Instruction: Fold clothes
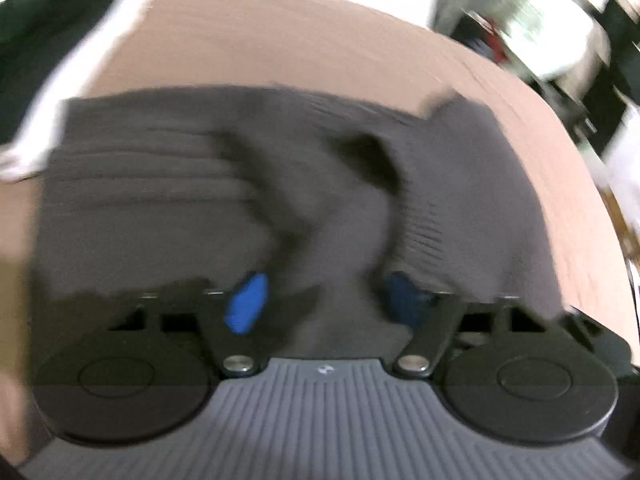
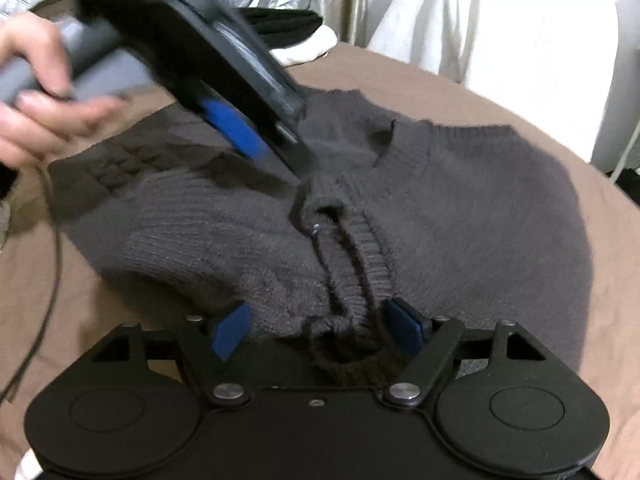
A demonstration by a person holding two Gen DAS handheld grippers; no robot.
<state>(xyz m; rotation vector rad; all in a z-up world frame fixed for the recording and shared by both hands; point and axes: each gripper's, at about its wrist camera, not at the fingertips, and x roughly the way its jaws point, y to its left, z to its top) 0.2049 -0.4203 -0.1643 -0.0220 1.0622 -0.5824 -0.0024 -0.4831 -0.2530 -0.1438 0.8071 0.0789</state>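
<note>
A dark grey knit sweater lies on a brown surface, bunched with a ribbed cuff or sleeve end running toward the right gripper. My right gripper is open, its blue pads on either side of the ribbed part. The left view is blurred: the sweater fills it, and my left gripper is open just above the fabric. The left gripper also shows in the right wrist view, tilted down onto the sweater's upper left, held by a hand.
The brown surface curves away behind the sweater. A black and white garment lies at its far edge. White cloth hangs at back right. A thin dark cord trails at left. Clutter stands beyond the far right edge.
</note>
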